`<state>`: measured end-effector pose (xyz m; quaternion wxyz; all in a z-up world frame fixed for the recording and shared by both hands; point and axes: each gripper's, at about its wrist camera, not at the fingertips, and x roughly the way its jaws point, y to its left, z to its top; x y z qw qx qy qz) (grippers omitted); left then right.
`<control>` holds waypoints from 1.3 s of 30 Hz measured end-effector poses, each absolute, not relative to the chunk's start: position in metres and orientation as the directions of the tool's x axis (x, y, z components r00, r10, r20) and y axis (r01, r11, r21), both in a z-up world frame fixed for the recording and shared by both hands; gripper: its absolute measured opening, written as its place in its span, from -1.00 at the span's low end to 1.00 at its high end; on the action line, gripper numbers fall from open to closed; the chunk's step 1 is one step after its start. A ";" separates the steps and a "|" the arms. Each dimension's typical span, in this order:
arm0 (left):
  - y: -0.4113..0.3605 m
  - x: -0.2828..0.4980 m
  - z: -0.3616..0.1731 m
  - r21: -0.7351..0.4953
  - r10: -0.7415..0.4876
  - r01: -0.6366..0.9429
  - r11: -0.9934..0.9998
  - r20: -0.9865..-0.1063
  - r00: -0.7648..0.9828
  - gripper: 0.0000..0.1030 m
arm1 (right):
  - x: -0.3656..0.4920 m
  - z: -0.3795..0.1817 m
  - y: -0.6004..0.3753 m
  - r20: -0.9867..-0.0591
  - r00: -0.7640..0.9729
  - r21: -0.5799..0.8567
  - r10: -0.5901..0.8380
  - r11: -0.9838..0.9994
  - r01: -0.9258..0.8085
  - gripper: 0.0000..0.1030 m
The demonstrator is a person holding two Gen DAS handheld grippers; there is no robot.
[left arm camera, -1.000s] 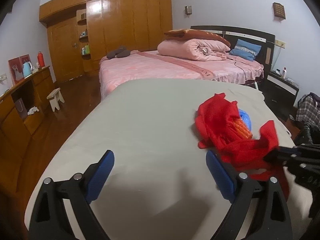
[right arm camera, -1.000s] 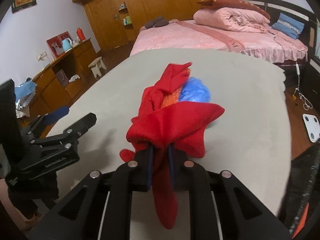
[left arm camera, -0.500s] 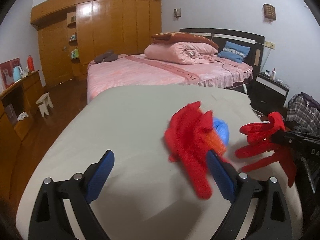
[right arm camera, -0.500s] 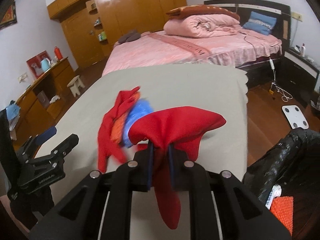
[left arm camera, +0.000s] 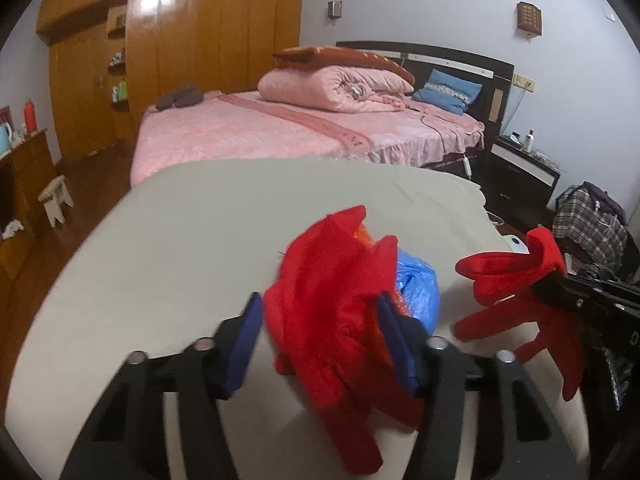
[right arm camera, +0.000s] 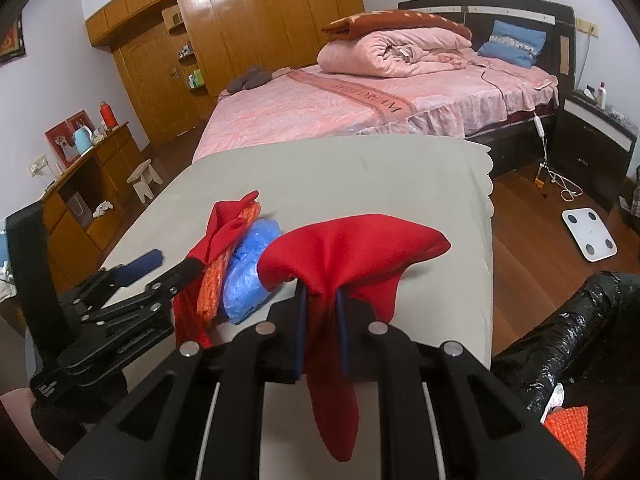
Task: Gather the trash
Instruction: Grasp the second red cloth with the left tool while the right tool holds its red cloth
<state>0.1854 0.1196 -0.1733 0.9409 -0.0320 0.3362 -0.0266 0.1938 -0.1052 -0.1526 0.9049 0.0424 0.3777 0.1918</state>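
My left gripper (left arm camera: 318, 334) has just been closing; its 2 blue pads (left arm camera: 245, 344) sit either side of a red cloth (left arm camera: 332, 312) bunched on the grey-covered table (left arm camera: 180, 240). Right pad touches the cloth, left pad looks just clear of it. Tucked into the cloth just ahead-right of the fingertips: a crumpled blue plastic bag (left arm camera: 416, 292) and a bit of orange mesh (left arm camera: 366, 236). Off to the right, my right gripper (left arm camera: 560, 294) pinches a second red cloth piece (left arm camera: 516, 280), lifted off the table. Pink bed (left arm camera: 280, 132) far ahead.
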 end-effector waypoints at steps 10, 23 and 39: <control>0.132 0.188 -0.172 -0.153 -0.116 0.025 0.988 -0.625 0.772 -0.79 | 0.190 -0.147 -0.100 -0.658 0.641 0.227 0.395 0.916 -0.332 -0.76; 0.147 0.164 -0.150 -0.119 -0.049 -0.032 0.992 -0.618 0.785 -0.79 | 0.184 -0.134 -0.097 -0.641 0.650 0.230 0.409 0.910 -0.346 -0.76; 0.169 0.187 -0.189 -0.023 0.073 -0.122 0.992 -0.689 0.721 0.00 | 0.192 -0.161 -0.091 -0.688 0.618 0.214 0.379 0.921 -0.326 -0.76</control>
